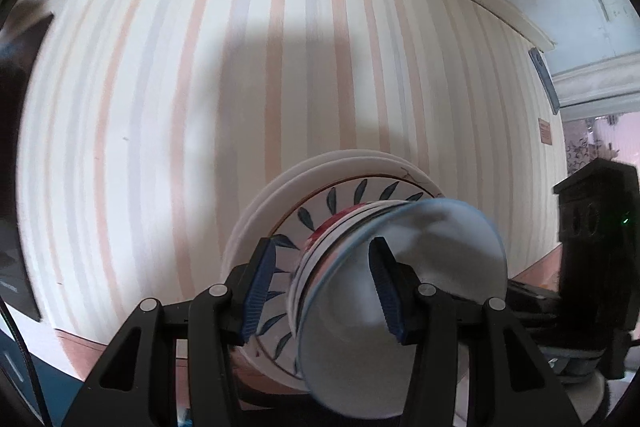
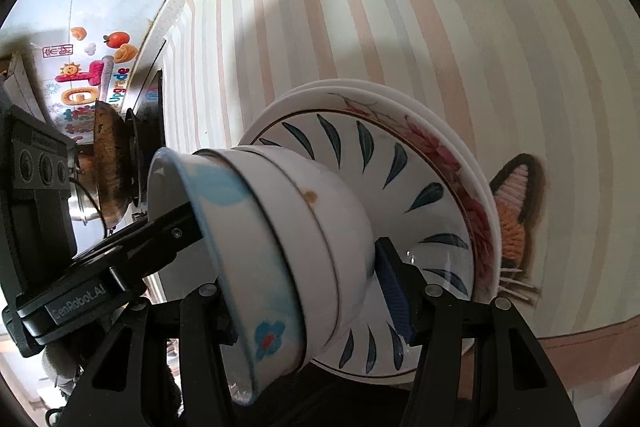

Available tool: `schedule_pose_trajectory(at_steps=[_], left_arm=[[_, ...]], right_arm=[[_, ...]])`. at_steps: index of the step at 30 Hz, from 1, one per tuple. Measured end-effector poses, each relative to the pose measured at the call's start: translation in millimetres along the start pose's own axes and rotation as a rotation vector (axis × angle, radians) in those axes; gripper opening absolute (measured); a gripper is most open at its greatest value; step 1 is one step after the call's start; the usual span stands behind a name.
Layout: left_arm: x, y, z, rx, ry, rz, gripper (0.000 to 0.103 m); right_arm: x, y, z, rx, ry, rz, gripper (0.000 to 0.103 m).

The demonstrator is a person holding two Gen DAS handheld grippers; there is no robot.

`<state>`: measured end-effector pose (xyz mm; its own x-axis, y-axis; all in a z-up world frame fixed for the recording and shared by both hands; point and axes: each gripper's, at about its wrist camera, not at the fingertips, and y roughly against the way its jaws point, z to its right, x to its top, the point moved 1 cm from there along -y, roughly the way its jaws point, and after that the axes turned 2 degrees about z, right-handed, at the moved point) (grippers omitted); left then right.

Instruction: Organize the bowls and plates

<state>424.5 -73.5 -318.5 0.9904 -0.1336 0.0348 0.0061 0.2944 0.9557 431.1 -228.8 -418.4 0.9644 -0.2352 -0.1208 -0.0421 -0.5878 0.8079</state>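
Bowls (image 2: 280, 251) nested, blue-rimmed one on top, on leaf-pattern plates (image 2: 424, 195) over striped cloth (image 1: 160, 107). Left gripper (image 1: 320, 291) pinches top bowl's rim; right gripper (image 2: 308, 291) spread around the stack.

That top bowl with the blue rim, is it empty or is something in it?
Empty, as far as shows: in the left view the bowl's pale inside is bare, apart from a gripper finger reaching in.

The lowest bowl (image 2: 352, 227) hides the middle of the leaf-patterned plate (image 2: 436, 195) in the right wrist view, and the plain plates (image 2: 400, 89) behind it show only as rim slivers. The blue-flowered bowl (image 2: 244, 255) covers the right gripper's (image 2: 312, 287) left finger. At far right, the cat picture (image 2: 516, 223) is half hidden.
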Motion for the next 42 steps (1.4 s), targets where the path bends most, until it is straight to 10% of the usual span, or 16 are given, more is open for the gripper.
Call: schedule_pose_trajectory(at_steps=[7,12,22,42], left_arm=[[-24,34,9,0.087,-0.078,0.106,0.047],[-45,62,9,0.117,-0.105,0.187,0.047],[-91,124,12,0.162,-0.174,0.387,0.102],[-202,229,50,0.218,-0.109,0.691,0.102]], right_arm=[[-16,39,-16,-0.061,0.045,0.108,0.060],[-46,77,-41,-0.169,0.112,0.234,0.079],[-126,140,-80,-0.353,0.169,0.474,0.096],[-265,233,-125,-0.364,0.319,0.746,0.098]])
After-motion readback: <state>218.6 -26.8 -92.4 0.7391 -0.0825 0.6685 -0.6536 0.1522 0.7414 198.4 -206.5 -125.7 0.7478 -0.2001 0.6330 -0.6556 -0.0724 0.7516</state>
